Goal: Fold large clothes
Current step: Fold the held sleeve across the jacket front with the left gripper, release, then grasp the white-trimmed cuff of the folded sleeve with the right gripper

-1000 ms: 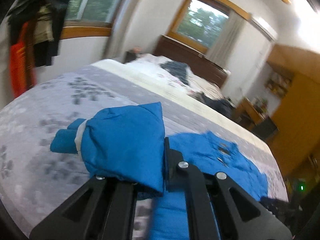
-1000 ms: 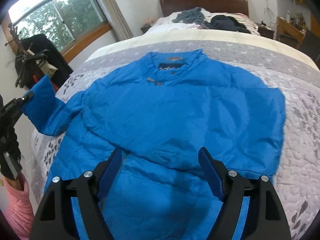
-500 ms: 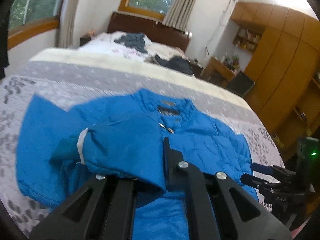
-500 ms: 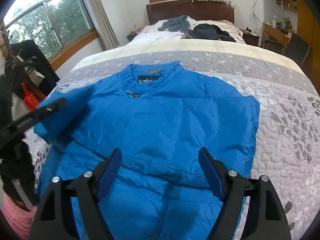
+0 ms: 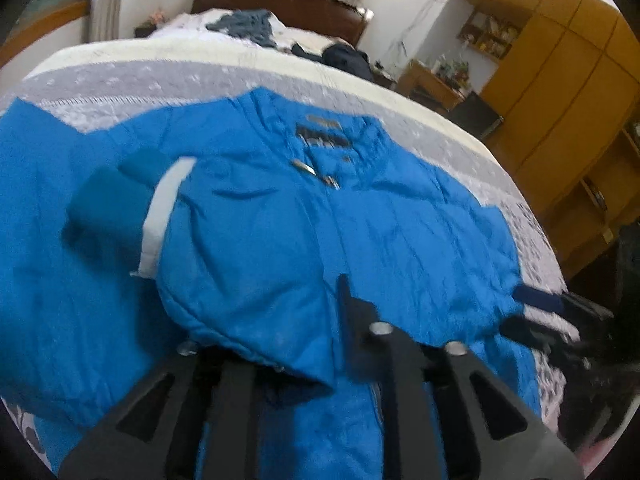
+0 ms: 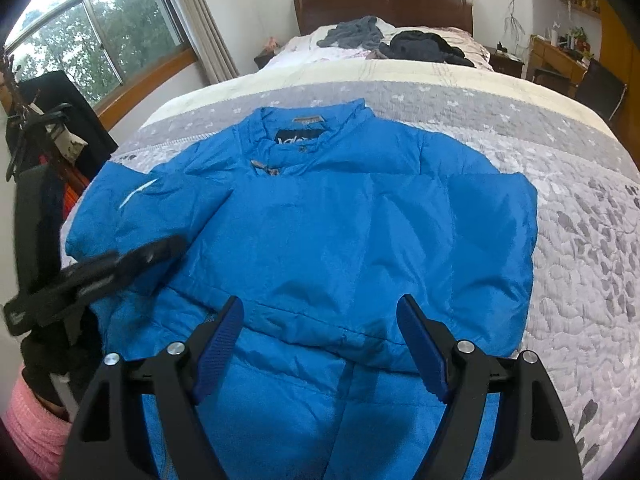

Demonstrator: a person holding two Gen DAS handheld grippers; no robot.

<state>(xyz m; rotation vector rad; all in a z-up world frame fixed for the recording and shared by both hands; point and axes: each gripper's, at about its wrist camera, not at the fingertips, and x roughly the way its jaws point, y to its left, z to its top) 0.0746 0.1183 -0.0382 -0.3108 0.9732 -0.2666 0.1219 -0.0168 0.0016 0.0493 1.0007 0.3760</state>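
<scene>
A large blue padded jacket (image 6: 340,220) lies front-up on the bed, collar pointing away from me. Its right side (image 6: 480,248) is folded in over the chest. My left gripper (image 5: 324,336) is shut on the jacket's left sleeve (image 5: 248,264) and holds it just above the jacket front; the sleeve's dark cuff (image 5: 108,204) and white band (image 5: 160,216) hang to the left. In the right wrist view the left gripper (image 6: 120,264) shows over the jacket's left edge. My right gripper (image 6: 320,320) is open above the jacket's lower middle, holding nothing.
The grey patterned quilt (image 6: 580,240) covers the bed. A second bed behind carries dark clothes (image 6: 420,44). A clothes rack (image 6: 48,128) stands left under the window. A wooden wardrobe (image 5: 560,80) and desk (image 6: 556,56) are on the right. A pink sleeve (image 6: 32,420) is at lower left.
My left gripper has swung the sleeve from out beside the bed's left edge rightward over the jacket front. The right gripper stays open and has drawn back slightly.
</scene>
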